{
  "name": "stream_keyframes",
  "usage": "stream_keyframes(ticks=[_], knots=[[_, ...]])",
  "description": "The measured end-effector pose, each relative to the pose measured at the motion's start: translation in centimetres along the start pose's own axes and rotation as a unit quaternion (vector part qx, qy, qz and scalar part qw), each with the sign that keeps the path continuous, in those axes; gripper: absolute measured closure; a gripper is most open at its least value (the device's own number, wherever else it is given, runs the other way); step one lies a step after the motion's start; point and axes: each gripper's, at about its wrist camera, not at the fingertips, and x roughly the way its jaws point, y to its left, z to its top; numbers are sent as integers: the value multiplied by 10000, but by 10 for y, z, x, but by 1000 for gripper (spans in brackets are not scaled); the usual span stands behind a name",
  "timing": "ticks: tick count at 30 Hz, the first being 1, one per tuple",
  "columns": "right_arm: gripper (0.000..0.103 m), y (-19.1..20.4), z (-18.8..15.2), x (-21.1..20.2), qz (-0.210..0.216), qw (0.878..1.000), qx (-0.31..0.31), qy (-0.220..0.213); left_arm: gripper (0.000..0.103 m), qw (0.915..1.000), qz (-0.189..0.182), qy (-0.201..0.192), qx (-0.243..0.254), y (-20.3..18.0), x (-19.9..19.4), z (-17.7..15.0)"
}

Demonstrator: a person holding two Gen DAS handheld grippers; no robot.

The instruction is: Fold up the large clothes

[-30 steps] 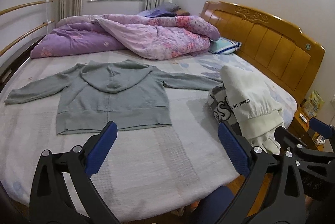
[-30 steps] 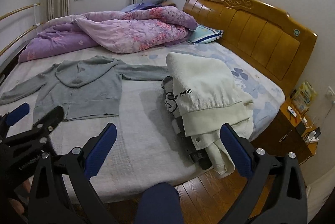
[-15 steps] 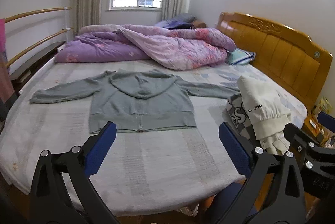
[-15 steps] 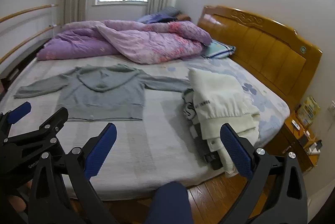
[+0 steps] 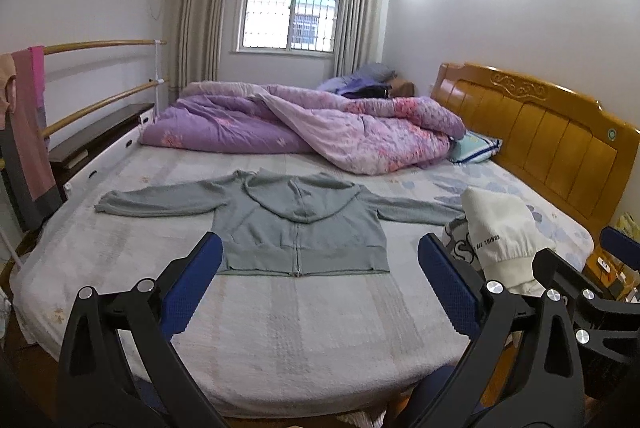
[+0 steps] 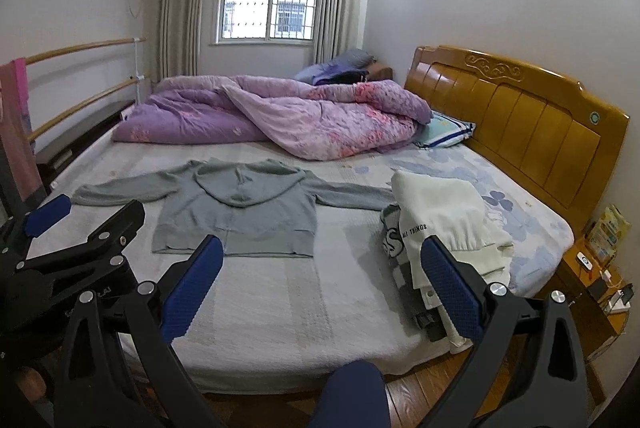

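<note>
grey zip hoodie (image 5: 298, 224) spread flat on bed (image 5: 304, 332), front up, sleeves out to both sides. pile of folded clothes (image 6: 440, 228) just beside its right sleeve, near wooden headboard (image 6: 516, 124). purple quilt (image 5: 320, 130) bunched behind. left gripper (image 5: 318, 288) and right gripper (image 6: 320, 288) held clear above near edge, jaws wide apart, nothing between.

Grey hoodie (image 5: 300, 224) flat on bed (image 5: 300, 328), beyond wide-spread left tool (image 5: 320, 280)

A hoodie (image 5: 298, 224) lies flat on the bed (image 5: 304, 328), folded clothes (image 5: 496, 240) right, quilt (image 5: 320, 132) behind.
</note>
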Motion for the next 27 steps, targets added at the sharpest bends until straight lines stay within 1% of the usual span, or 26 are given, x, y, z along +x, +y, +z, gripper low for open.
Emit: stream_keyframes(ticks=[4,12,20,24,27], knots=[[7,-1,2,-12,111,9998,41,-131,5,9998,102,-196,-6,0,-18,5],[7,-4,7,-27,217,9988,46,-428,5,9991,193,-379,59,-2,-37,12],[7,-4,6,-32,226,9981,52,-565,5,9984,245,-518,37,0,-41,18],[7,-5,6,-31,217,9979,57,-607,5,9975,334,-602,150,-4,-42,18],[7,-5,6,-30,228,9979,68,-601,5,9974,335,-614,156,-5,-42,17]])
